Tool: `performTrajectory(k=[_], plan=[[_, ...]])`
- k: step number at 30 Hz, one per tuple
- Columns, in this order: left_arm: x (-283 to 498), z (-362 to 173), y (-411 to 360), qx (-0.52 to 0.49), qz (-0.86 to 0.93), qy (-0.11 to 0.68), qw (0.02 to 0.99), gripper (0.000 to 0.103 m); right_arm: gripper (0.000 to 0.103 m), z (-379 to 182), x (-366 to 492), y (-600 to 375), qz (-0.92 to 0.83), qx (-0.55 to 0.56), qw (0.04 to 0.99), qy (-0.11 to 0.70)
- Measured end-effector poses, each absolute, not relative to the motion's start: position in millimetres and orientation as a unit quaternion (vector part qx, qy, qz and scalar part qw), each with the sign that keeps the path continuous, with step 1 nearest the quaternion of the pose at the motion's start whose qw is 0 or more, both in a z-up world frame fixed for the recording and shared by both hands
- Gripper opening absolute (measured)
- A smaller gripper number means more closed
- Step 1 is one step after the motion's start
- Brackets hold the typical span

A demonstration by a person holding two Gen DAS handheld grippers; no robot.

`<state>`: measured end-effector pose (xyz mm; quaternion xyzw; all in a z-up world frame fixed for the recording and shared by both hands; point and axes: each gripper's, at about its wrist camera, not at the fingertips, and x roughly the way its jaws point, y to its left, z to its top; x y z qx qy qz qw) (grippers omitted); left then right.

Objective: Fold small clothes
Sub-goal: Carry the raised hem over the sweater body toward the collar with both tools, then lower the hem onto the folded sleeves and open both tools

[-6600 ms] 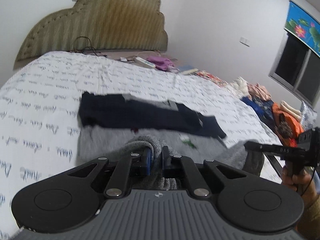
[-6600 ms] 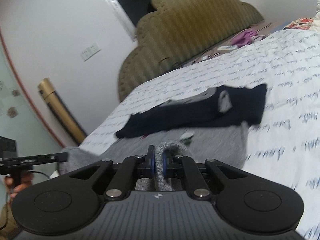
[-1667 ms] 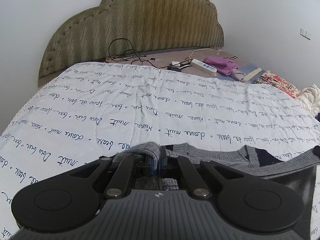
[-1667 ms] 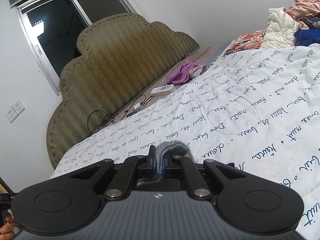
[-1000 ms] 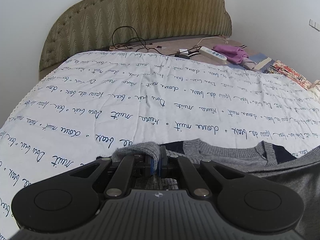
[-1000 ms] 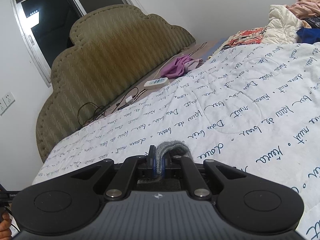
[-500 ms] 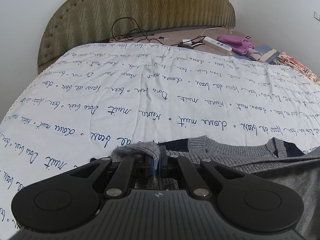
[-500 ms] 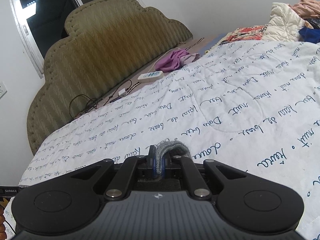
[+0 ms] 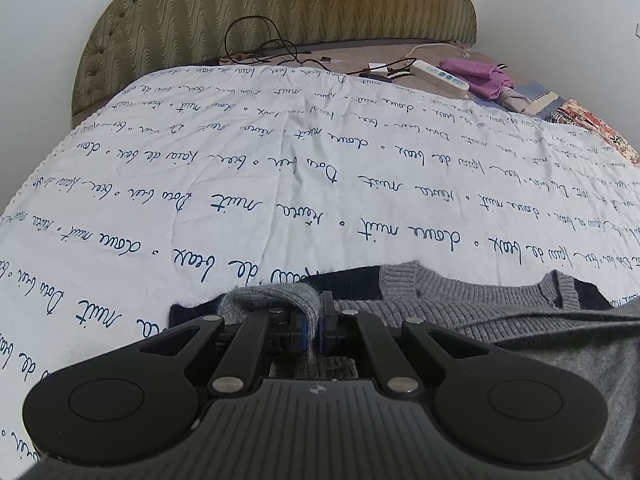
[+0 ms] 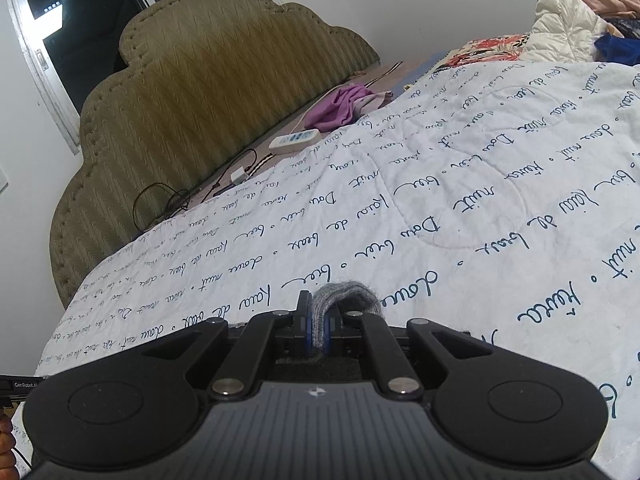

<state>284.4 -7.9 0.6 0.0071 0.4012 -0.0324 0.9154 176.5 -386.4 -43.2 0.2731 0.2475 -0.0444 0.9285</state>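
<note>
At the lower centre of the left wrist view, the left hand-held gripper (image 9: 313, 327) is clamped on a folded edge of a grey knit sweater (image 9: 500, 320), which lies on the bed quilt (image 9: 280, 168). In the right wrist view, the right hand-held gripper (image 10: 316, 326) is likewise pinched shut on the sweater's knit. The garment is judged soft, light and floppy, best held at its edges.

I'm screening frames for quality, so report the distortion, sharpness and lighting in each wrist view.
Left wrist view: strong fisheye curve bends the quilt and its script; the grey sweater and left gripper are sharp; even indoor light. Right wrist view: tilted, same bulge, dark corners; the window is black; the right gripper is crisp.
</note>
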Motion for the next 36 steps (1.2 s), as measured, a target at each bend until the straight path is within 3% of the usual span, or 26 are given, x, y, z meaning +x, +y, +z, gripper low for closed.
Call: performTrajectory(k=[20,22,29,36], plan=[[292,-2,-6,0.015,-0.025,0.421,0.906,0.02,0.006,-52,185,-388,-0.041,0.286,0.922,0.258],[293,-2,-4,0.008,-0.028,0.425,0.905,0.027,0.006,-53,187,-388,-0.041,0.288,0.921,0.26],[289,9,3,-0.006,-0.008,0.389,0.921,0.075,0.007,-54,192,-386,-0.039,0.287,0.919,0.267],[279,23,2,0.012,0.015,0.368,0.929,0.076,0.008,-48,190,-382,-0.044,0.277,0.922,0.268]])
